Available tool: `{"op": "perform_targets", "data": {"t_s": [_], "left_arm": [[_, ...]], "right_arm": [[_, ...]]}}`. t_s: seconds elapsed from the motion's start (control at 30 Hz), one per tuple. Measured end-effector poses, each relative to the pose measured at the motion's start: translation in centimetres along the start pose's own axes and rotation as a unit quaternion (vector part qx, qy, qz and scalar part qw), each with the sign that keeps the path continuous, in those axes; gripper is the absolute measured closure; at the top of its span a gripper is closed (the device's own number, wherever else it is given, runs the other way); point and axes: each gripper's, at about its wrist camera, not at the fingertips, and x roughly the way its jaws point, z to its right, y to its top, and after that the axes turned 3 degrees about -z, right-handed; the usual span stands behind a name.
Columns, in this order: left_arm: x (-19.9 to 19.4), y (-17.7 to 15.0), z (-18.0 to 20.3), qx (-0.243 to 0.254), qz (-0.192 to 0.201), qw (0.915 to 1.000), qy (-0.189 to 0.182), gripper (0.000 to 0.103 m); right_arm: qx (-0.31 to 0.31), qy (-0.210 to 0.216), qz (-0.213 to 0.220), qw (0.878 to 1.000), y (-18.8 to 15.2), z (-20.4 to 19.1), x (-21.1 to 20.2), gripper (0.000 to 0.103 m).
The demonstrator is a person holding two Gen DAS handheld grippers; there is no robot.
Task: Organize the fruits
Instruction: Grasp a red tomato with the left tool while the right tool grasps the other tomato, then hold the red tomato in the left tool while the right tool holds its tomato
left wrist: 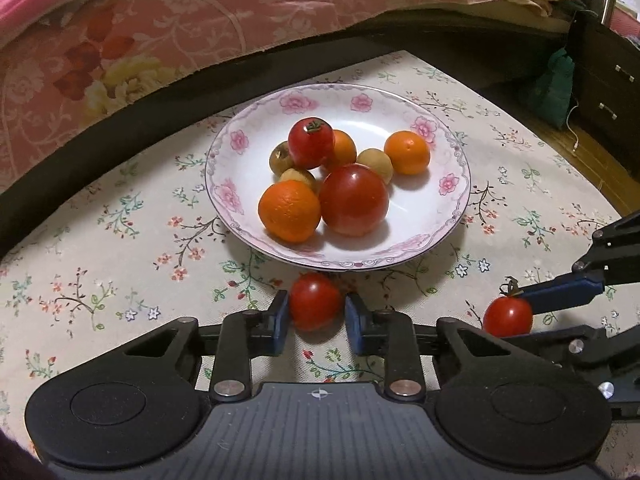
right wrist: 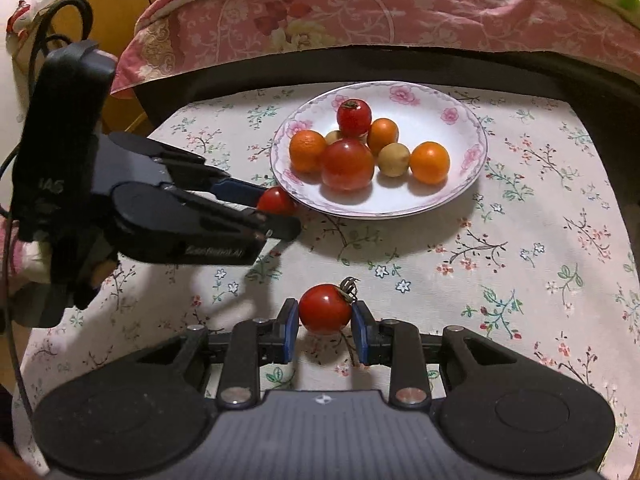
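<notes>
A white plate with pink flowers (left wrist: 448,216) (right wrist: 460,120) holds two tomatoes, three oranges and some small brown fruits. My left gripper (left wrist: 316,312) is shut on a small red tomato (left wrist: 314,300) just in front of the plate's near rim; it also shows in the right wrist view (right wrist: 276,200). My right gripper (right wrist: 325,316) is shut on a red tomato with a dry stem (right wrist: 325,309), further from the plate; it shows in the left wrist view (left wrist: 507,316) at the right.
The table has a floral cloth (left wrist: 120,240). A bed with a pink floral cover (left wrist: 160,20) runs along the far side. A dark drawer unit (left wrist: 612,92) stands at the far right.
</notes>
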Motion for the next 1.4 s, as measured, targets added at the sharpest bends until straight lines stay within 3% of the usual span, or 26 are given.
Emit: {"op": "perform_targets", "data": {"t_s": [0.23,0.47,0.8,0.97,1.03,1.17,1.3,1.4], "left_arm": [[-1.6,-0.9,1.2,-0.003,-0.007,1.0,0.0,0.068],[-5.3,-5.1,2.8,-0.013,-0.034,0.9993,-0.003,0.067],[-6.9,-8.7,4.6,-0.014,-0.047,0.9988,-0.001,0.066],[-6.4,-9.1,5.2,0.008,-0.048,0.9988,-0.006,0.064],[-6.5,-9.2,5.3,0.013,-0.045,0.9989,-0.005,0.056],[-6.7,-9.6,5.4,0.016,-0.045,0.9988,-0.006,0.051],[-7.0,-10.0,5.7,0.014,-0.044,0.9989,-0.003,0.049],[-7.0,-10.3,6.2,0.015,-0.043,0.999,0.004,0.049]], "right_arm": [[0.0,-0.005,-0.009,1.0,-0.1,0.4,0.4,0.074],[-0.016,-0.013,-0.008,1.0,-1.0,-0.3,-0.2,0.074],[-0.042,-0.02,-0.036,0.998,-4.7,-2.9,-0.9,0.074],[-0.045,-0.026,-0.035,0.998,-6.0,-3.3,-1.1,0.073],[-0.038,-0.025,-0.034,0.998,-6.0,-3.2,-1.2,0.074],[-0.035,-0.025,-0.034,0.998,-5.9,-3.3,-1.1,0.072],[-0.041,-0.02,-0.038,0.998,-6.0,-3.6,-1.1,0.059],[-0.044,-0.022,-0.038,0.998,-6.2,-3.9,-1.2,0.058]]}}
